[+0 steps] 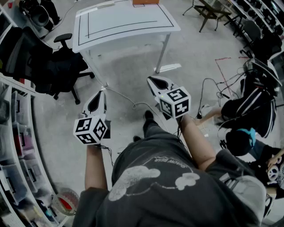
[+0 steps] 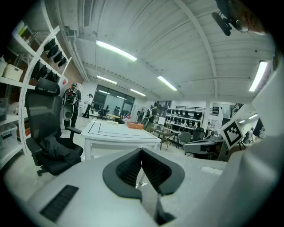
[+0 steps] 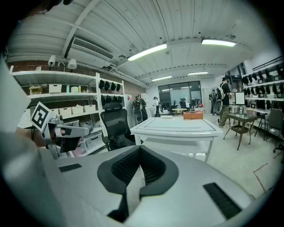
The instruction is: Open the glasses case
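An orange glasses case (image 1: 145,2) lies at the far edge of the white table (image 1: 124,22), closed as far as I can tell. It shows small in the left gripper view (image 2: 134,126) and the right gripper view (image 3: 193,115). Both grippers are held in the air over the floor, well short of the table and pointing toward it. My left gripper (image 1: 103,91) is shut with nothing between its jaws, its pads meeting (image 2: 141,151). My right gripper (image 1: 150,80) is likewise shut and empty (image 3: 140,149).
A black office chair (image 1: 60,68) stands left of the table. Shelves with bins (image 1: 17,150) line the left side. Cables (image 1: 222,84) run over the floor at right, where a person (image 1: 248,111) sits. A small dark table (image 1: 208,11) stands at the back right.
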